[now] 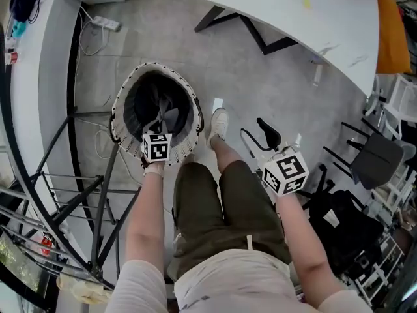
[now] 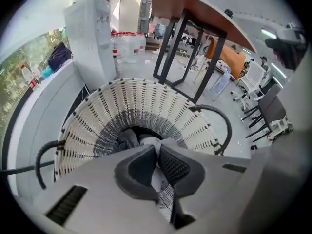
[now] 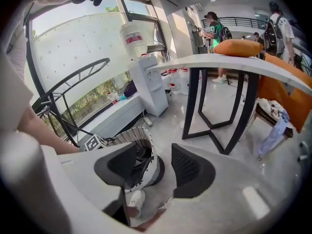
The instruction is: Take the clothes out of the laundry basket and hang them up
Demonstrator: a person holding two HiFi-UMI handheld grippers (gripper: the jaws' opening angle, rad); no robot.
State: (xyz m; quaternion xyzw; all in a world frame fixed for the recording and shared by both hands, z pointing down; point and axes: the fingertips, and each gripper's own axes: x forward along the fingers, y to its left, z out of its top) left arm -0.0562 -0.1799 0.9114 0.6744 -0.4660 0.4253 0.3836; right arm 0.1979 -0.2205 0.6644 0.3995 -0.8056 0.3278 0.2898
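Firmly, left tool pinches garment (basket below).

Place: it was an open office floor.
Beyond the right gripper: a water cooler stood.
To its right: a white desk and office chairs stood.

Woven basket, soft matt cloth
Floor, upper middle of the head view, looks smooth and slightly glossy.

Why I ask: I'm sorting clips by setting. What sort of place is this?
Probably an office or shared workspace: a water dispenser, a large curved table and several chairs.
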